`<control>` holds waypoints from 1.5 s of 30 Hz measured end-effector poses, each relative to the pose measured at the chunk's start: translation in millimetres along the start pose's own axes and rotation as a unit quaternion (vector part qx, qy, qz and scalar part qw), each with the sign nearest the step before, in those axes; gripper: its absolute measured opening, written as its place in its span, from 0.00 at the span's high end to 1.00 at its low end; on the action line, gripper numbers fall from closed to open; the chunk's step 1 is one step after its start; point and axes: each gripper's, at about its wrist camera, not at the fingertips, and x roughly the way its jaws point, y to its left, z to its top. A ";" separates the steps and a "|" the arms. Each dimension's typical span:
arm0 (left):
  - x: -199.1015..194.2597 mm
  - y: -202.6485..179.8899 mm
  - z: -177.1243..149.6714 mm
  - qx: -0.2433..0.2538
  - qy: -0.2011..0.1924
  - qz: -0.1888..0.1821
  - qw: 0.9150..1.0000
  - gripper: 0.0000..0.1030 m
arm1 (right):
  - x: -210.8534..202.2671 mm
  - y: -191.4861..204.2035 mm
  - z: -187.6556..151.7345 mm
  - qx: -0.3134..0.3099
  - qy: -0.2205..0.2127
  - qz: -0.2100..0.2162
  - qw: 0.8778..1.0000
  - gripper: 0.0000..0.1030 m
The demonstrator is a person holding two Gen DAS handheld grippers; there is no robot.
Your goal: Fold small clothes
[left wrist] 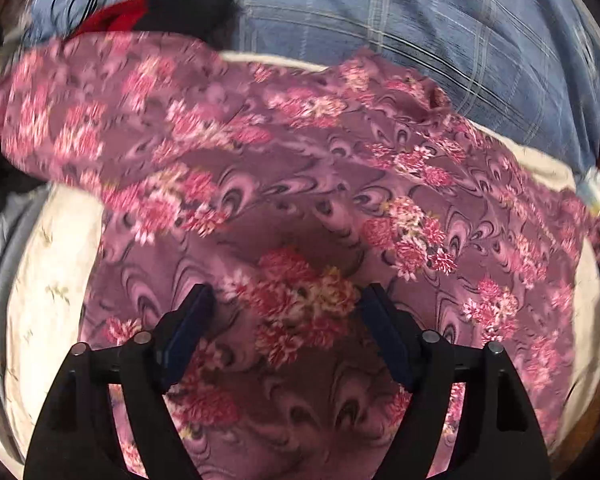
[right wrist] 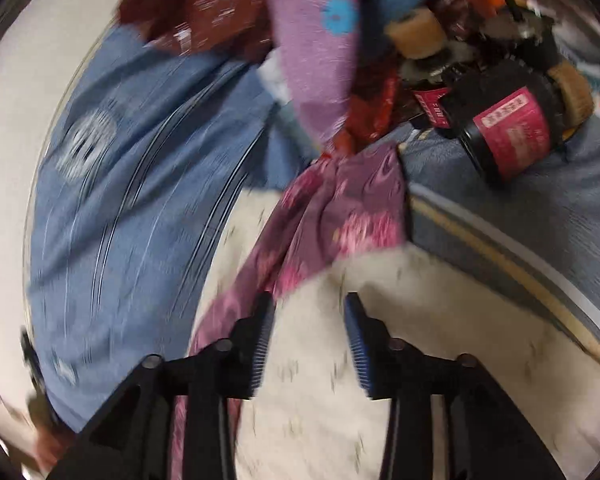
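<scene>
A purple garment with pink flower print (left wrist: 300,184) lies spread on a cream cloth surface (left wrist: 48,280). My left gripper (left wrist: 286,300) is open just above the garment, its fingers straddling a flower cluster. In the right wrist view one end of the same garment (right wrist: 332,216) runs from the middle down past the left finger. My right gripper (right wrist: 308,312) is open and empty over the cream surface (right wrist: 440,300), beside the garment's edge. The view is blurred by motion.
A blue checked cloth (left wrist: 420,32) lies behind the garment; it also shows in the right wrist view (right wrist: 140,184). A heap of clothes (right wrist: 312,40), a dark jar with a pink label (right wrist: 508,132) and clutter sit at the far right. A grey striped cloth (right wrist: 540,208) borders the right.
</scene>
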 end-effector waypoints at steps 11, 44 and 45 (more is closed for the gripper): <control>-12.1 5.1 14.8 -0.007 -0.017 -0.031 0.999 0.20 | 11.4 52.1 45.5 -0.096 -0.047 -0.049 0.993 0.91; -6.0 12.2 49.3 -0.022 -0.044 -0.081 0.995 0.20 | 34.7 205.5 -160.8 -0.330 0.074 -0.001 0.941 0.91; -5.7 14.5 49.4 -0.026 -0.043 -0.084 0.995 0.20 | 40.5 213.9 -176.1 -0.340 0.086 0.007 0.936 0.91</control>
